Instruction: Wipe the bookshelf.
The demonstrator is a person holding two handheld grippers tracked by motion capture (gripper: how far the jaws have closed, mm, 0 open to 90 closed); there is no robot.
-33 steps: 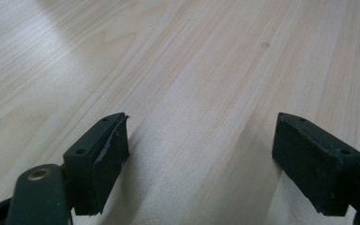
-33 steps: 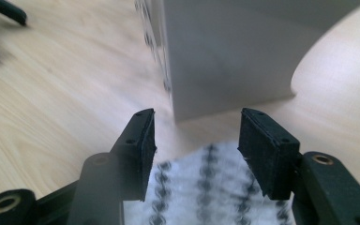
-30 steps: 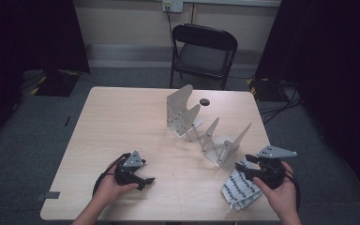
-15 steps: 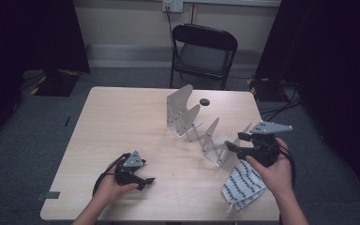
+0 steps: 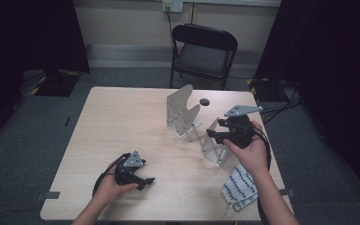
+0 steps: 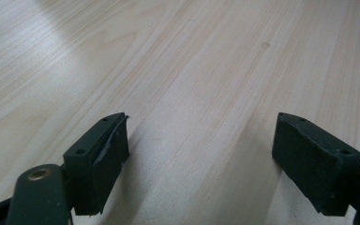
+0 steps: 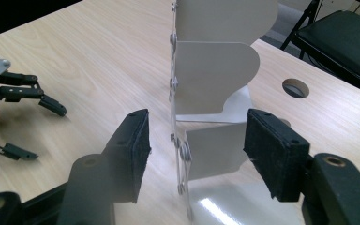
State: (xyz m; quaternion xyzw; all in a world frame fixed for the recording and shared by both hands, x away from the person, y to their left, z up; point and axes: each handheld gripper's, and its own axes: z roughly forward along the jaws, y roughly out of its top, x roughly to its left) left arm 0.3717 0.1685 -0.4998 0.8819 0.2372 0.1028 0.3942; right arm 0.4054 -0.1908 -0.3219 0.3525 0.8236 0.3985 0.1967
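On a pale wooden table point(image 5: 136, 122) with a fine straight grain, the person has both hands at work. Low on the near left side, the left gripper point(image 5: 143, 180) sits in the hand just over the bare wood, jaws spread wide with nothing between them; its own view looks along the grain of the tabletop point(image 6: 192, 70) between the two black pads. Over on the right, the right gripper point(image 5: 212, 134) is held up beside the white folding rack point(image 5: 187, 115), which stands upright near the middle of the table, running from mid-table back toward the near right. Its jaws have just been opening, and in the right gripper view the nearest white panel of the rack point(image 7: 211, 79) stands between the spread pads without either one pressing on it. A patterned cloth point(image 5: 239, 187), white with dark marks, lies crumpled at the near right edge, just beside the right forearm. A small round hole point(image 5: 205, 101) shows dark in the tabletop behind the rack. Beyond the far edge, a black folding chair point(image 5: 204, 49) faces the table, a wall outlet point(image 5: 172, 5) above it on a light wall. Grey carpet point(image 5: 42, 122) surrounds everything, dark curtains hang at both sides, and cables trail across the floor at the right.
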